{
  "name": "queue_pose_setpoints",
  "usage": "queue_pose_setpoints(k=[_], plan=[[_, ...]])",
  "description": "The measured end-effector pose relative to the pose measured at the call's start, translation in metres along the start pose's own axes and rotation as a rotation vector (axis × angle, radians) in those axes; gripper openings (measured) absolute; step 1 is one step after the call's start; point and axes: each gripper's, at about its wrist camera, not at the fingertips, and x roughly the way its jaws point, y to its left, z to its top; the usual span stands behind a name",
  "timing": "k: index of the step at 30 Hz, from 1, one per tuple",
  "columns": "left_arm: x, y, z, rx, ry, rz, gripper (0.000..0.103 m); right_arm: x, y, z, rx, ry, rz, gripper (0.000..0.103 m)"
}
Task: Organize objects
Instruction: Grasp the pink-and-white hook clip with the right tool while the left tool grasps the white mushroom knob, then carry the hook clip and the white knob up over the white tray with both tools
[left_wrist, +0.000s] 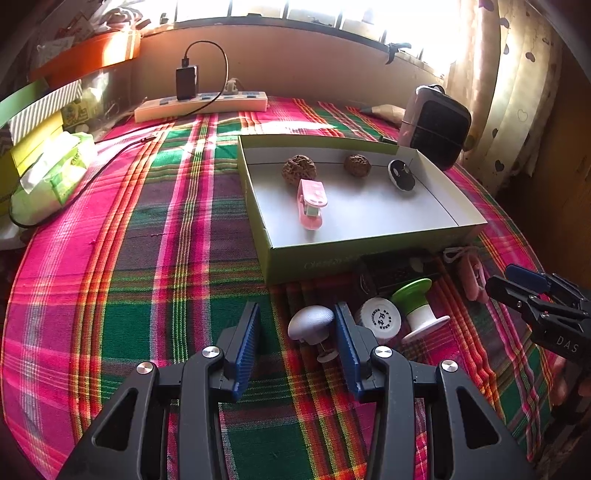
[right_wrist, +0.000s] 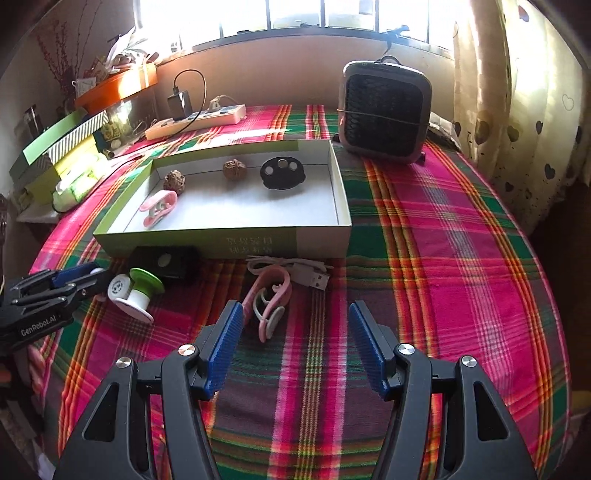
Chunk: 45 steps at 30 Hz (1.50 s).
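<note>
left wrist: grey knob (left_wrist: 311, 325) (hidden elsewhere) | right wrist: USB cable (right_wrist: 295, 271)

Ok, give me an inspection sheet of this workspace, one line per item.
Surface: plaid tablecloth.
Job's things: open cardboard box holds two walnuts, a pink clip and a black disc; white mushroom-shaped knob, green-topped spool and pink-white clip lie outside.
Clutter: small fan heater, tissue pack.
Grippers: left gripper open around the knob; right gripper open, empty.
Cables: white USB cable; power strip with charger.
Surroundings: window, curtain.
</note>
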Motion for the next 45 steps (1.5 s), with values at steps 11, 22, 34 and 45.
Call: queue_pose_setpoints(k=[11,22,34,45], plan=[[0.000,-0.003,0.000,0.019,-0.001,0.022,0.039,0.025,0.010,0.002,-0.002,0.026,0.010,0.060],[0.001,-0.006,0.000,0.038,-0.008,0.061,0.034,0.025,0.006,0.002,-0.011,0.026,-0.028,0.053],[0.001,-0.008,-0.001,0.050,-0.007,0.065,0.019,0.020,0.004,-0.002,0.005,0.016,-0.033,0.028],[0.001,-0.008,-0.001,0.051,-0.007,0.065,0.019,0.019,0.003,-0.003,0.012,0.014,-0.015,0.025]])
